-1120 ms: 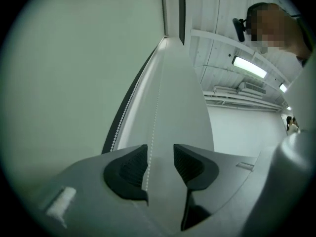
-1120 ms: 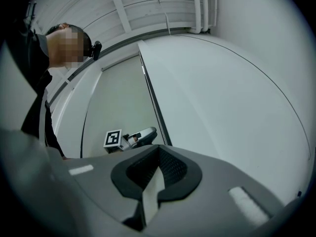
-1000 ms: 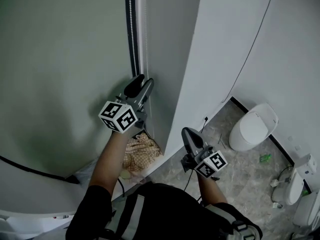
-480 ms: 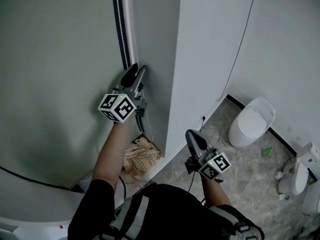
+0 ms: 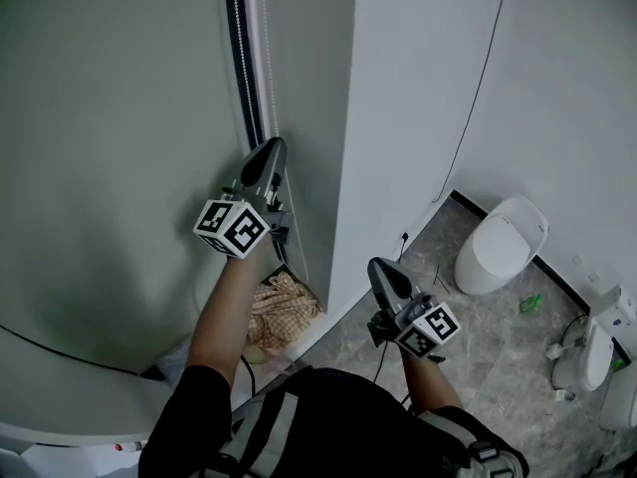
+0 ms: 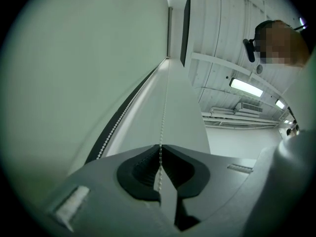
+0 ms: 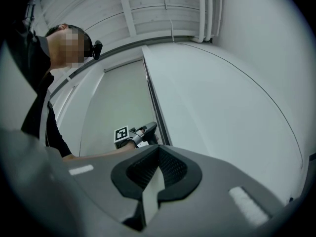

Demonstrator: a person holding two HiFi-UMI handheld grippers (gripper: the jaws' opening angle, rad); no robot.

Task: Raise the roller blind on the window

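Observation:
The pale grey-green roller blind (image 5: pixel 119 167) covers the window at the left. Its thin bead chain (image 5: pixel 267 68) hangs along the blind's right edge, beside a dark side strip (image 5: pixel 239 58). My left gripper (image 5: pixel 269 149) points up at that edge; its jaws have just been closing and now pinch the bead chain (image 6: pixel 164 107), which runs straight up from between the pads of the left gripper (image 6: pixel 160 151). My right gripper (image 5: pixel 384 268) hangs lower by the white wall corner, shut with nothing in it. In the right gripper view, the right gripper (image 7: pixel 159 151) faces the left gripper (image 7: pixel 147 130).
A white wall corner (image 5: pixel 398 118) juts out right of the window, with a thin cable (image 5: pixel 478 98) running down it. Below lie a checked cloth (image 5: pixel 281 305), a white toilet (image 5: pixel 503 245), another white fixture (image 5: pixel 595 368) and a small green item (image 5: pixel 530 303).
The left gripper's jaws, open in both earlier frames, have shut on the bead chain. The left hand rose along the blind's edge. The right gripper stayed shut and shifted slightly.

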